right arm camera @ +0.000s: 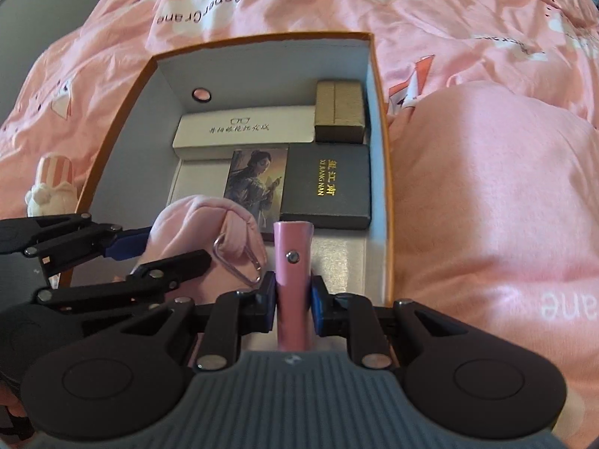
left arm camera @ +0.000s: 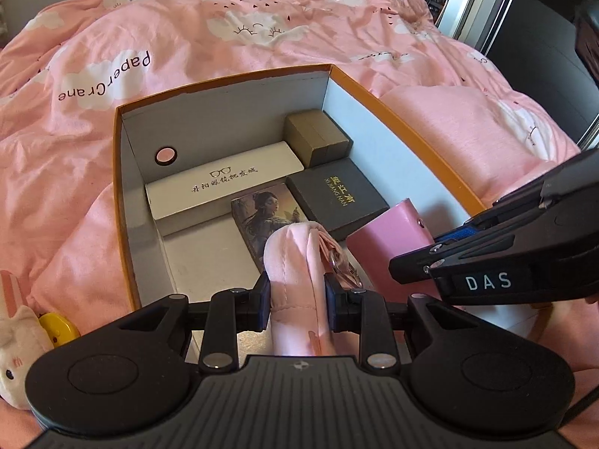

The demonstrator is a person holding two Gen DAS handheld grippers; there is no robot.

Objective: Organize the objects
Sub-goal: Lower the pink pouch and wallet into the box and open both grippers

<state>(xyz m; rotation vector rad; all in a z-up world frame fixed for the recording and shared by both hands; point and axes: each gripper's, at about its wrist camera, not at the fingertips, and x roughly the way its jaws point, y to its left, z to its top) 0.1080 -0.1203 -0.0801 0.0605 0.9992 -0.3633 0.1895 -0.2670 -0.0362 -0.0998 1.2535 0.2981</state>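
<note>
Holding pink pouch | right tongs gripping pink case | over box

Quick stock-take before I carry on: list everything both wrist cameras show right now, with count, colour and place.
storage box: 1, orange outside, white inside, on the bed
glasses case: 1, white, far left in the box
brown box: 1, far right corner
black box: 1, gold lettering, right side
picture card: 1, portrait print, middle
duvet: 1, pink with white clouds, under the box
plush toy: 1, white and pink, left of the box
yellow item: 1, beside the plush toy
fabric pouch: 1, pink, in the left gripper
pink case: 1, in the right gripper
</note>
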